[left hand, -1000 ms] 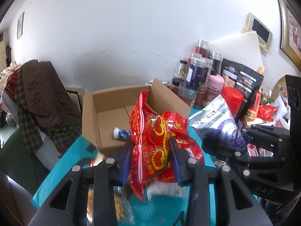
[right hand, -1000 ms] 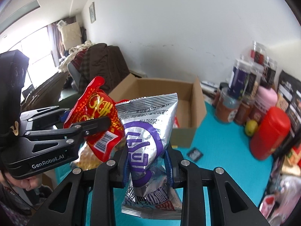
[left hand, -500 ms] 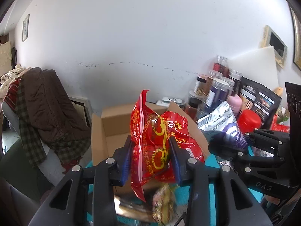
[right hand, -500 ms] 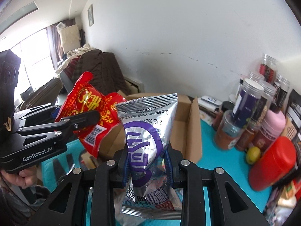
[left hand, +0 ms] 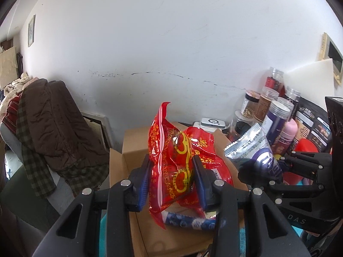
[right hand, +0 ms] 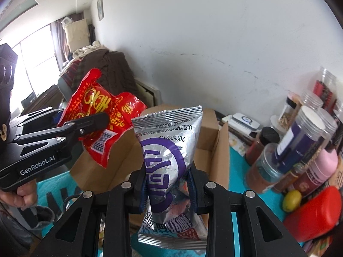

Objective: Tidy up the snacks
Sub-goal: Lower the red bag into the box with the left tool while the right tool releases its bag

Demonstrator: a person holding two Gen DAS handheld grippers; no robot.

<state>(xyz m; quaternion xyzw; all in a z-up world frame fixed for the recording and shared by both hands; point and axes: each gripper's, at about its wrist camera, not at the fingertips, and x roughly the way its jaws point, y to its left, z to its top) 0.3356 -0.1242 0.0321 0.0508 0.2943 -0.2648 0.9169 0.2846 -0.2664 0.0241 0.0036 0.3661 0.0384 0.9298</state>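
Note:
My left gripper [left hand: 171, 177] is shut on a red snack bag [left hand: 171, 162] with gold print, held over the open cardboard box [left hand: 133, 150]. A blue-and-white packet [left hand: 188, 221] lies inside the box under it. My right gripper [right hand: 168, 189] is shut on a silver bag with a purple logo [right hand: 167, 150], held upright just in front of the same cardboard box [right hand: 220, 150]. The left gripper [right hand: 85, 124] with the red snack bag [right hand: 96, 107] shows at the left of the right wrist view. The right gripper and its silver bag [left hand: 255, 152] show at the right of the left wrist view.
Several jars and bottles [right hand: 300, 139], a red container [right hand: 315, 212] and a lemon [right hand: 291, 200] crowd the teal table [right hand: 238, 167] to the right of the box. A chair draped with a brown coat [left hand: 53, 124] stands left. The white wall runs close behind the box.
Both grippers have carried their bags forward toward the box. The box now fills the space directly under and behind the bags, and the wall looms nearer.

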